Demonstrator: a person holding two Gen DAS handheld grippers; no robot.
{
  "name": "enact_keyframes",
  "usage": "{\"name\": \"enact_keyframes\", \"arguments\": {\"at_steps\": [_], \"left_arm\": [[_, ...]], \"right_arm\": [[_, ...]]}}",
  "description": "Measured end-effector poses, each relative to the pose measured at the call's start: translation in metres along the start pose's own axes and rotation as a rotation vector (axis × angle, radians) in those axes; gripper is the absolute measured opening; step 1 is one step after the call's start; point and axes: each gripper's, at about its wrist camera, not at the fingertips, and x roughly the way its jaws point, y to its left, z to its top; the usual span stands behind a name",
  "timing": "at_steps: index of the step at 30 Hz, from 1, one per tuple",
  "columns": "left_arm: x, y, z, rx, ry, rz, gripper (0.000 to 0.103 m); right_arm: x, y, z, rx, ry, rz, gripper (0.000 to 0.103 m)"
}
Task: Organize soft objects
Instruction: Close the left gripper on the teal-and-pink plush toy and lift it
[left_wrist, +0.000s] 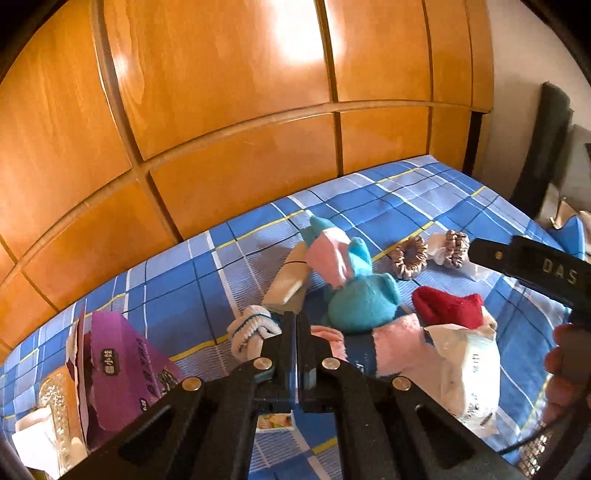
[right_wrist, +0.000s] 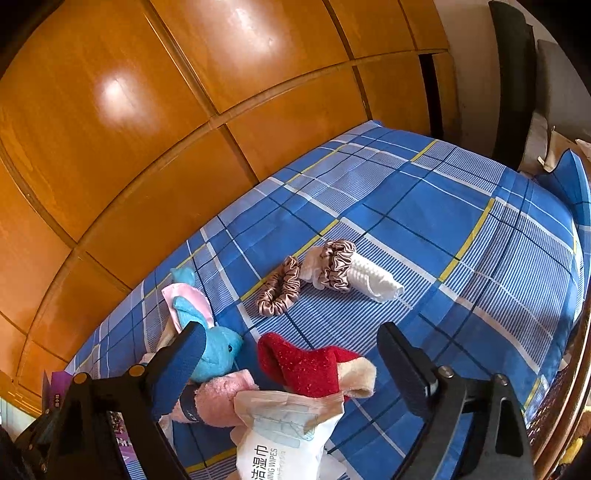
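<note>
Blue plaid bedsheet (right_wrist: 424, 206) against orange wooden panels. Red fuzzy sock (right_wrist: 306, 363) lies straight ahead of right gripper (right_wrist: 291, 363), long axis crosswise between its wide-spread, empty fingers. Left gripper (left_wrist: 298, 325) is closed, apparently on nothing, left of the sock, beside a white-and-blue sock (left_wrist: 249, 328).

Far half of the plaid bedsheet (right_wrist: 461, 229) lay bare, w/ open passage. Near side was crowded: blue plush rabbit (right_wrist: 218, 350), red sock (right_wrist: 303, 369), pink sock (right_wrist: 221, 402), wipes pack (right_wrist: 284, 435) bunched touching. Two scrunchies (right_wrist: 279, 288) sat mid-bed. Wooden headboard (right_wrist: 166, 129) walled the left.
</note>
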Motion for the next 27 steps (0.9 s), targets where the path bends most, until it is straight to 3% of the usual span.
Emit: {"name": "enact_keyframes", "arguments": {"at_steps": [8, 10, 16, 19, 21, 23, 26, 27], "left_arm": [[0.016, 0.015, 0.011, -0.142, 0.074, -0.212, 0.000], [0.021, 0.014, 0.018, -0.144, 0.068, -0.192, 0.000], [0.051, 0.004, 0.035, -0.192, 0.128, -0.253, 0.008], [0.066, -0.009, 0.042, -0.185, 0.154, -0.282, 0.038], [0.076, -0.019, 0.046, -0.175, 0.155, -0.266, 0.066], [0.087, -0.024, 0.049, -0.170, 0.166, -0.252, 0.074], [0.110, -0.031, 0.049, -0.142, 0.221, -0.215, 0.072], [0.119, -0.032, 0.047, -0.130, 0.253, -0.204, 0.053]], "right_arm": [[0.000, -0.003, 0.000, 0.017, 0.006, 0.005, 0.096], [0.001, -0.004, 0.000, 0.024, 0.012, 0.009, 0.096], [0.002, -0.007, 0.001, 0.046, 0.019, 0.015, 0.096], [0.000, -0.013, 0.002, 0.075, 0.012, 0.008, 0.096], [-0.001, -0.018, 0.002, 0.099, 0.012, 0.006, 0.096], [0.002, -0.019, 0.002, 0.108, 0.025, 0.008, 0.096], [0.004, -0.018, 0.002, 0.100, 0.040, 0.008, 0.096], [0.004, -0.017, 0.002, 0.094, 0.040, 0.006, 0.096]]}}
